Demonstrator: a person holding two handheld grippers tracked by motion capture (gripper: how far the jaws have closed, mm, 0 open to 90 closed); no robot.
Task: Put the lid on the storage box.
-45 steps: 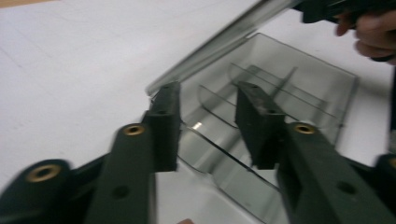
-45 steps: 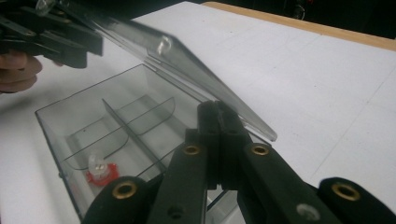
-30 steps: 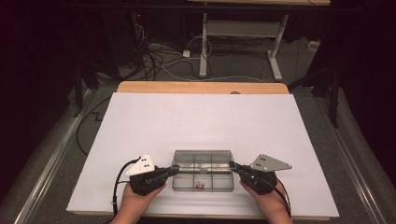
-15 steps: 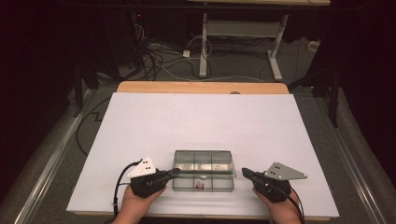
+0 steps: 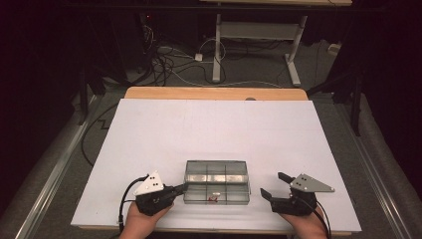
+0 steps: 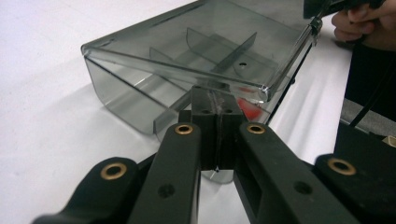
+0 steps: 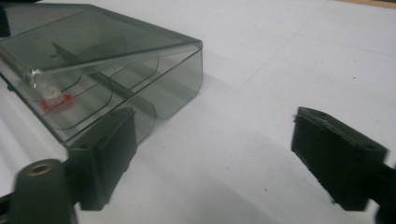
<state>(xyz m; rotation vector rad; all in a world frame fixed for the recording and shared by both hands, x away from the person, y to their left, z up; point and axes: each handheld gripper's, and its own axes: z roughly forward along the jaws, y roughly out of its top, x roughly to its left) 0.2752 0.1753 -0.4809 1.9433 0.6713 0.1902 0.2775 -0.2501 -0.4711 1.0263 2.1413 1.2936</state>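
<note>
1. Your left gripper [image 5: 180, 188] has its jaws pressed together, tips at the left end of the clear compartment box [image 5: 217, 181].
2. Your right gripper [image 5: 274, 186] is spread wide, just right of the box.
3. The box sits on the white table [image 5: 214, 124], a small red item [image 5: 213, 198] inside.

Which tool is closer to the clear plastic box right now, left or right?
The left tool. Its shut tips are right at the left end of the clear box, seemingly touching it. The right tool is open, off the box's right end with bare table between.
</note>
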